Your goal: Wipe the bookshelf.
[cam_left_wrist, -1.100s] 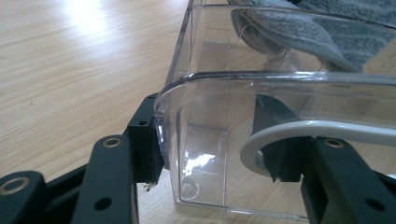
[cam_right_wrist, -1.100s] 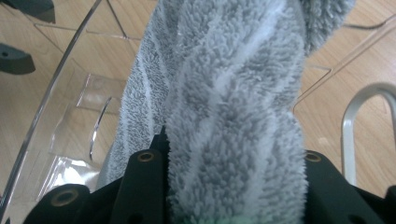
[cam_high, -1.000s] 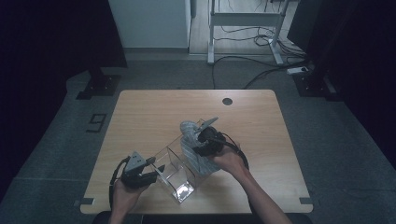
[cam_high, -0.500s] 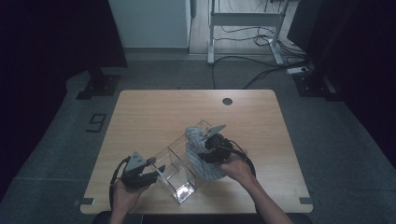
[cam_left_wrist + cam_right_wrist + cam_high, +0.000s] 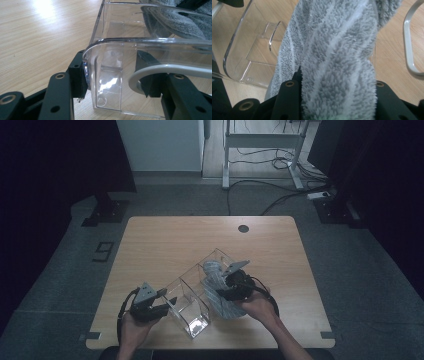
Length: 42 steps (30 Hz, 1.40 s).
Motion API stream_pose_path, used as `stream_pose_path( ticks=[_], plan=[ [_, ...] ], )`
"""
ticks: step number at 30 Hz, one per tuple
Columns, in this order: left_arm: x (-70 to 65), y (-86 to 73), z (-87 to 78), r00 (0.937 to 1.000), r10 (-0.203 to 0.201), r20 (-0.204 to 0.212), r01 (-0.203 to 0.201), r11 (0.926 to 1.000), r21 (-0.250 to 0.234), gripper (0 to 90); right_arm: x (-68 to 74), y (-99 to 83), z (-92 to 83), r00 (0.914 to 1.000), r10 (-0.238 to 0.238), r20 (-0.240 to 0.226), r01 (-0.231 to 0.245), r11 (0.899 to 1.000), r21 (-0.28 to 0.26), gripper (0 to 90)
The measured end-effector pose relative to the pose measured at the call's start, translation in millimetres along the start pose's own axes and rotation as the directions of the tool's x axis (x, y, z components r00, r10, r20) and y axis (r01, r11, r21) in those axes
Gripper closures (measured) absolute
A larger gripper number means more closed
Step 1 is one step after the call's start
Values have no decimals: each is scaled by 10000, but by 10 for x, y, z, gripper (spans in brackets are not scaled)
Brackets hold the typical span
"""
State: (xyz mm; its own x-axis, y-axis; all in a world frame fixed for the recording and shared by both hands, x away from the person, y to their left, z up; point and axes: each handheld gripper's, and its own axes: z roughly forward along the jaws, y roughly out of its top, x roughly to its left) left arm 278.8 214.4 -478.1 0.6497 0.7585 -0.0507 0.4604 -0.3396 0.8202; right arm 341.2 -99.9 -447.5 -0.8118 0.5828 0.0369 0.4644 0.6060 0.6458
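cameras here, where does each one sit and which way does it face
High view: fixed above the person's side, facing forward and down on the table; both forearms, left claw and right claw show.
Left gripper view: rides the left claw, looking along its jaws, clamped on the clear box wall.
Right gripper view: rides the right claw, its jaws closed on the grey towel.
Shared: box and towel appear in all three.

Lab or studio, dark curtains (image 5: 60,155), floor cables (image 5: 260,185), lone wooden table (image 5: 200,235)
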Motion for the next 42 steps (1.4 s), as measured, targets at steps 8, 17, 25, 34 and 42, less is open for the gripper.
stream_pose_path(
  ticks=[8, 17, 25, 34, 42],
  plan=[
    [2, 1, -1, 10000, 2, 18, -2, 10000, 15, 464, 15, -115, -1, 10000, 63, -7, -63, 10000, -9, 619],
    [1, 0, 0, 10000, -3, 12, 3, 10000, 4, 464, 14, -247, 38, 9998, 191, -91, -192, 9998, -52, 629],
    [-11, 4, 5, 10000, -1, -59, 1, 10000, 3, 464, 9, -329, 108, 9998, 201, 34, -201, 9998, 45, 632],
    [-25, 14, 23, 9998, -155, -133, 155, 9999, -9, 460, -45, -360, 244, 9993, 214, 294, -221, 9995, 219, 632],
    [-32, 17, 44, 9995, -281, -149, 279, 9996, -97, 453, -130, -425, 414, 9986, 344, 407, -363, 9981, 490, 630]
  ],
)
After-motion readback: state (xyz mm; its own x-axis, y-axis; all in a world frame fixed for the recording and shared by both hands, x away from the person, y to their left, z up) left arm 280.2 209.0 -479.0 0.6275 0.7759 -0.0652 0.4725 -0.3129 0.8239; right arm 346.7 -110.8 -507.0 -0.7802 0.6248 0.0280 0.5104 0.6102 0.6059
